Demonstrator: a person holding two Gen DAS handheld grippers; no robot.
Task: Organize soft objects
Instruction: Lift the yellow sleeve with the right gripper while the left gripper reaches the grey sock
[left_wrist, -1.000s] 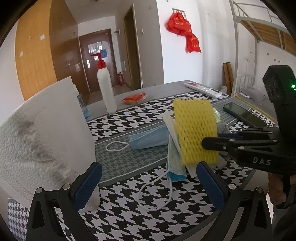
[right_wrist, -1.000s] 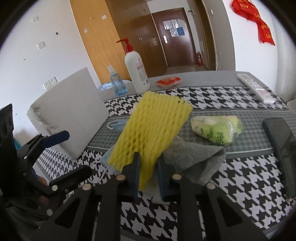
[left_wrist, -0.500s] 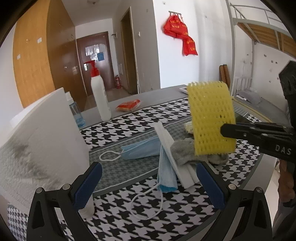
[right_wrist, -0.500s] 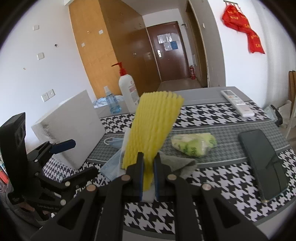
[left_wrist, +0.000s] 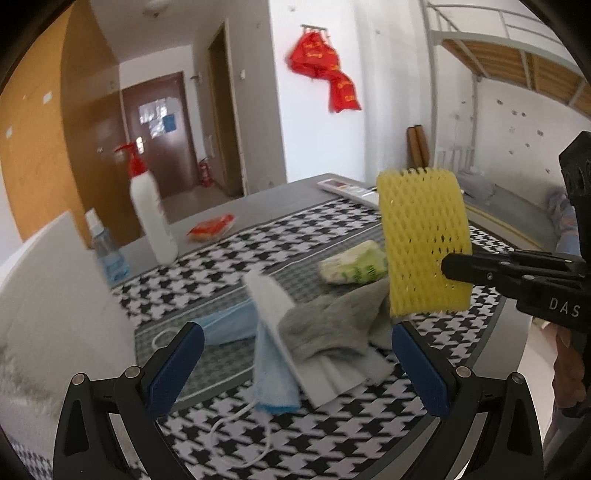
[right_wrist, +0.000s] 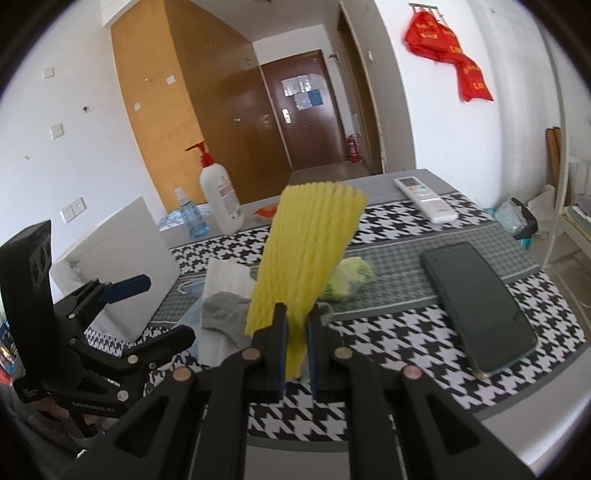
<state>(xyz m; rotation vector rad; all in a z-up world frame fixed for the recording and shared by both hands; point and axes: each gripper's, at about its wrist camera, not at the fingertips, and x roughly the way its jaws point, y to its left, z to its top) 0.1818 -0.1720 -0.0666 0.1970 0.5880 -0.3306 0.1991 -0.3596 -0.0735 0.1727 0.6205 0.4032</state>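
My right gripper (right_wrist: 295, 317) is shut on a yellow foam net sleeve (right_wrist: 306, 254) and holds it upright above the table; it also shows in the left wrist view (left_wrist: 423, 240). Below it lie a grey sock (left_wrist: 340, 328), a white folded sheet (left_wrist: 280, 325), blue face masks (left_wrist: 229, 325) and a green-yellow packet (left_wrist: 354, 267). My left gripper (left_wrist: 295, 369) is open and empty, low over the near table edge, left of the right gripper.
A white foam block (left_wrist: 55, 314) stands at the left. A pump bottle (right_wrist: 219, 199), small spray bottle (right_wrist: 188, 218), orange packet (left_wrist: 212, 227), remote (right_wrist: 424, 199) and black phone (right_wrist: 476, 299) lie on the houndstooth cloth (right_wrist: 388, 332).
My right gripper has lifted the yellow net sleeve up and to the right, off the pile. The grey sock and packet beneath are now uncovered. My left gripper stays open.
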